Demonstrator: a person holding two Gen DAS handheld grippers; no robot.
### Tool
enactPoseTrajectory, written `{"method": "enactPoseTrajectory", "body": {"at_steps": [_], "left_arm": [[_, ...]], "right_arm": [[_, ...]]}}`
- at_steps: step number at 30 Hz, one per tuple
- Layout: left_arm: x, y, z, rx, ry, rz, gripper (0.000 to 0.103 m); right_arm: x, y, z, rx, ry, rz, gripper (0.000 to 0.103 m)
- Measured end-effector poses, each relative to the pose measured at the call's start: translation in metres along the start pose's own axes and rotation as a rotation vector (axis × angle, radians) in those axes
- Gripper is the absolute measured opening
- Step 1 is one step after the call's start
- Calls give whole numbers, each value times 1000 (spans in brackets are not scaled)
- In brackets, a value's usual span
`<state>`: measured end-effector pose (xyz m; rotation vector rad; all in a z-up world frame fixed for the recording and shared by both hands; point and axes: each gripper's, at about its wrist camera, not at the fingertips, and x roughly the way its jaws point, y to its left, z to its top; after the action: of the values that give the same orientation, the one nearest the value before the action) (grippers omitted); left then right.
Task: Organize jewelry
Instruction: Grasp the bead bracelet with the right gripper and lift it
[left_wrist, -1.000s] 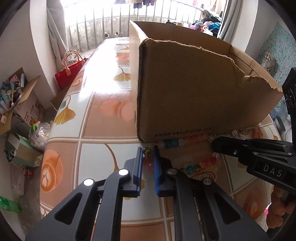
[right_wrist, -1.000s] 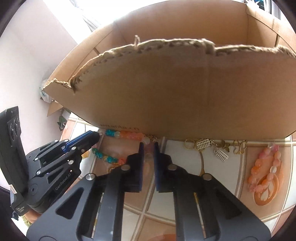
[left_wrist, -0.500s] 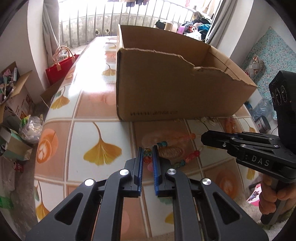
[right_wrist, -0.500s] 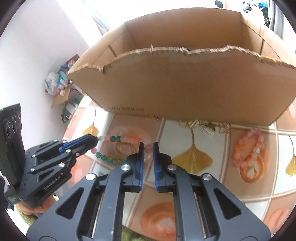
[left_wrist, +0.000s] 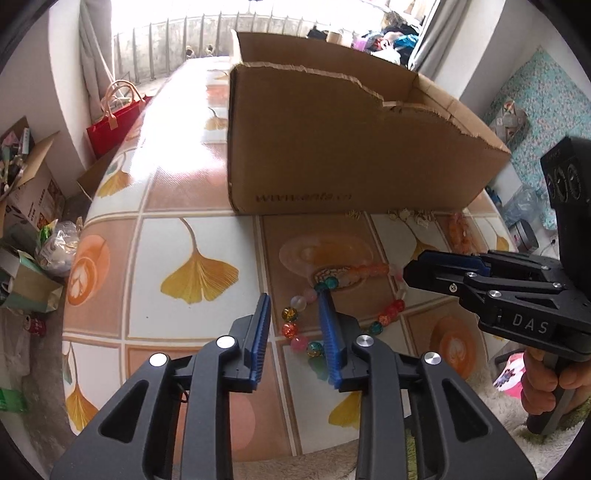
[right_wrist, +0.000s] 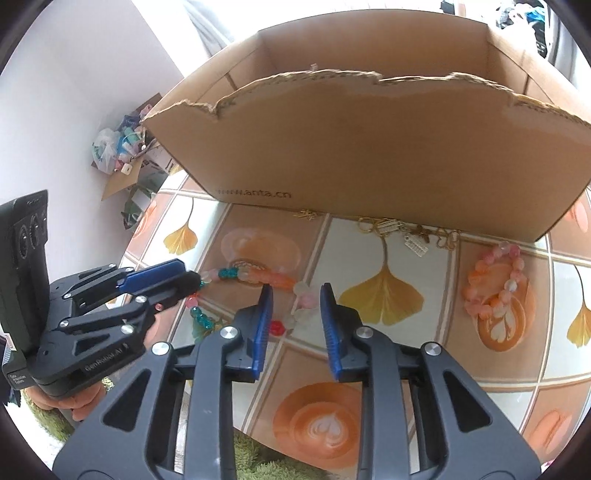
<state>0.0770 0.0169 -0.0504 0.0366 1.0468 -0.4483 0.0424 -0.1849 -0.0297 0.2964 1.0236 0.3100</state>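
**A:** Start at the tongs. What are they doing?

**B:** The left gripper (left_wrist: 295, 302) has its jaws spread, released, and grasps nothing. A loop of the multicoloured bead strand (left_wrist: 295, 326) lies on the table between its fingers. The right gripper (right_wrist: 295, 295) is also spread wide, with a few pale and red beads of the same strand between its fingers. Neither pair is clenched on anything.

**B:** In the left wrist view the right gripper comes in from the right, its tip beside the strand's far curve.

**A:** So the strand is on the table, not in the box?

**B:** Yes. It rests on the patterned tablecloth (left_wrist: 192, 236), between the two pairs of tongs and short of the cardboard box (right_wrist: 369, 140), which stands beyond both.

**A:** What else is out there?

**B:** Ahead and right of the right tongs, against the foot of the box, lie gold chains and charms (right_wrist: 402, 230). Further right is a pink and orange bead bracelet (right_wrist: 495, 280), well apart from the strand.

**A:** How far along, then?

**B:** Early, I judge. Every piece I can see lies outside the box, and what little of its inside shows holds no jewellery. The strand, the chains and the bracelet all remain to be sorted.
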Motion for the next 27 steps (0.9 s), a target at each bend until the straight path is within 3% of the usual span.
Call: {"method": "enactPoseTrajectory", "body": {"at_steps": [12,17,20,23,27], "left_arm": [[15,-18,-2,105,2,91,28],[18,-28,-4,185,-15,145,28],[19,-29,-4,186,-28,138,25],[19,-27,-2,177,-36,136,11],[18,-23,1,138,-40,108,10]], "right_arm": [[24,25,-5,-140,23,-128,22],[28,30,-5,-176,8,-195,9],[27,26,-4,-152,-1,-174,9],[25,22,-5,-139,-11,-159,9],[18,16,-5,-112,-28,-132,9]]}}
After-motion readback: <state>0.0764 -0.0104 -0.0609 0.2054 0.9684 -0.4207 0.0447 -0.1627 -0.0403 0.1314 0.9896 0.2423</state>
